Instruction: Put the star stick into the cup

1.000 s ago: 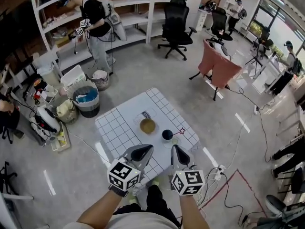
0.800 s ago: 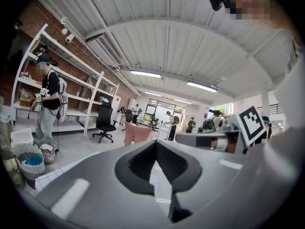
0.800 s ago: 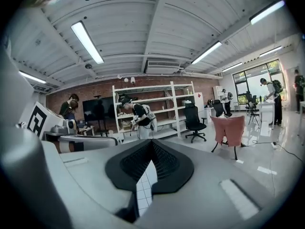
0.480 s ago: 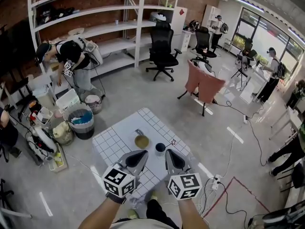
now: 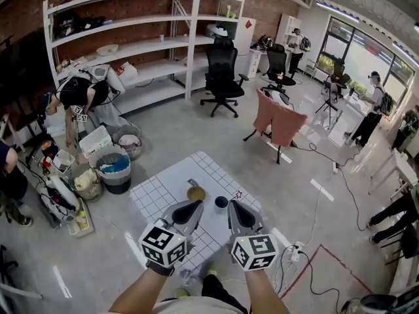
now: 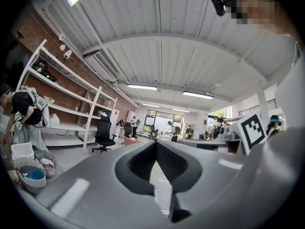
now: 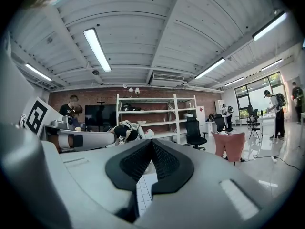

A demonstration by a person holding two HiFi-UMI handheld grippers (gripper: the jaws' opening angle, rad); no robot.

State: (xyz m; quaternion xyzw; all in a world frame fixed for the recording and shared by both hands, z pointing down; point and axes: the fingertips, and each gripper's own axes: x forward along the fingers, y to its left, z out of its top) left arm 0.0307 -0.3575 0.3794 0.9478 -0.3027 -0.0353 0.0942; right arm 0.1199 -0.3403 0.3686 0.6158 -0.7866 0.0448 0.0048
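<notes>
Seen from the head view, the left tongs [image 5: 194, 205] and the right tongs [image 5: 234, 206] hover side by side over the near edge of a white, grid-lined tabletop [image 5: 157, 195], each carrying its cube of square markers. In the left gripper view the left tongs [image 6: 155, 144] are pressed together at the tips with nothing between them. The right gripper view shows the right tongs [image 7: 151, 142] likewise closed and empty, with a strip of the gridded tabletop visible below the pads. Just beyond the tips stands a dark blue cup [image 5: 221, 203]. The star stick [image 5: 237, 195] lies on the tabletop just to the cup's right, its star end pointing away from the cup; it is too small to tell whether the stick touches the cup. A brownish bowl [image 5: 196, 193] sits just left of the cup. Farther off, on the grey floor to the left, a round bin [image 5: 116, 170] with a blue lining stands among other containers. A pink-draped chair [image 5: 283, 122] and a black office chair [image 5: 219, 77] stand beyond the tabletop. White shelving [image 5: 131, 44] lines the brick back wall, and a person [image 5: 82, 93] bends over near its left end.
</notes>
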